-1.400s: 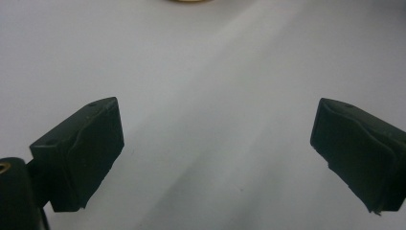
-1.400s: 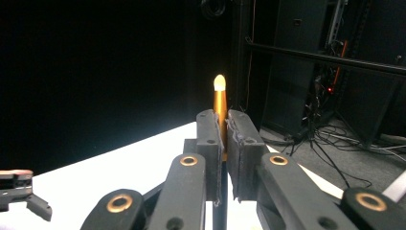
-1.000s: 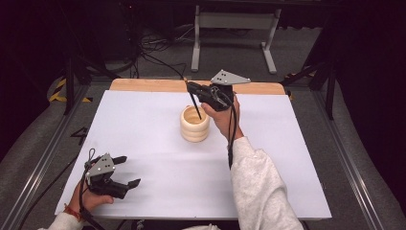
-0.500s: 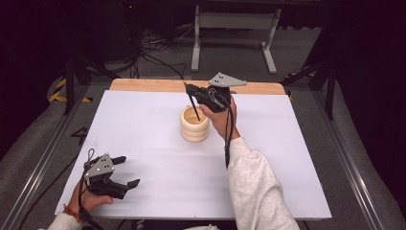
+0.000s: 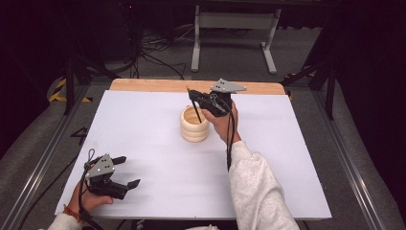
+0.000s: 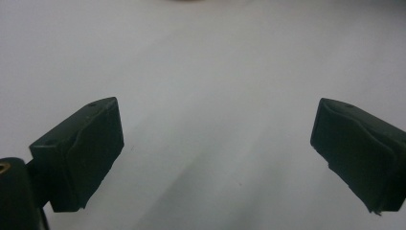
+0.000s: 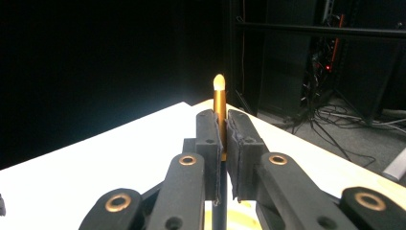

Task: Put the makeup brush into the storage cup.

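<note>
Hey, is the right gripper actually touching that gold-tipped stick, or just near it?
Touching. In the right gripper view, the right gripper's jaws are pressed against both sides of the stick, with no gap between pads and shaft. The stick's gold end rises above them.

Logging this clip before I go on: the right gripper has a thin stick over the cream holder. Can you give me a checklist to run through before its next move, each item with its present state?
1. Right gripper clamped on the pen: ok, both pads press its gold end.
2. Pen lined up with the cream ribbed cup: ok, in the high view its dark lower end reaches down into the cup's mouth.
3. Pen tip touching the cup's bottom: cannot tell, the wall hides it.
4. Cup upright on the white table: ok.
5. Left gripper out of the way: ok, open, holding nothing, near the table's front-left corner.
</note>
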Available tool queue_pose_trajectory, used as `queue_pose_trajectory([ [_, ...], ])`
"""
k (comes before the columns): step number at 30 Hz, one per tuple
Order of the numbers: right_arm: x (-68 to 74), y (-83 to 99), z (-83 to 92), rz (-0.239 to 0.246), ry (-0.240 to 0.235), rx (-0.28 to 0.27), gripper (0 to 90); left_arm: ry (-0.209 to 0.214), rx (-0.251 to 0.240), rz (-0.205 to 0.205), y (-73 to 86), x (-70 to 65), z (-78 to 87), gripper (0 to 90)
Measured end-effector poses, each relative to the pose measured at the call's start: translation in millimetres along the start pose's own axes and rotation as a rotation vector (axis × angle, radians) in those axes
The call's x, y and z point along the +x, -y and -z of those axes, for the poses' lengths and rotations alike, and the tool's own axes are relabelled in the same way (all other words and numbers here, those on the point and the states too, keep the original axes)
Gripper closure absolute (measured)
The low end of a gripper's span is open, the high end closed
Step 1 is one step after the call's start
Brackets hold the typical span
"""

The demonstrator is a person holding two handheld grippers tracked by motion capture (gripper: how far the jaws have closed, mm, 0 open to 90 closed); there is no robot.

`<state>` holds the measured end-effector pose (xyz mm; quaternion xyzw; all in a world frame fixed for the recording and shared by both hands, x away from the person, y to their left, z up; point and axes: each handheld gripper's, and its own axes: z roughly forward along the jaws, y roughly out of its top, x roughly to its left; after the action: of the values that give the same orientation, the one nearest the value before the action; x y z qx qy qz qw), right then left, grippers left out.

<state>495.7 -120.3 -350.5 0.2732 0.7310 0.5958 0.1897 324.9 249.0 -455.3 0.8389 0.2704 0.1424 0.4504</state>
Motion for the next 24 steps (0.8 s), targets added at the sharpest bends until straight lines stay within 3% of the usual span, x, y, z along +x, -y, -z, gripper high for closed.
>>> queue_pose_trajectory([
  [24,-1.2,19.6,15.9,0.036,0.022,0.048,84.7,0.004,0.009,-0.010,-0.8,-1.2,-0.7,4.7],
])
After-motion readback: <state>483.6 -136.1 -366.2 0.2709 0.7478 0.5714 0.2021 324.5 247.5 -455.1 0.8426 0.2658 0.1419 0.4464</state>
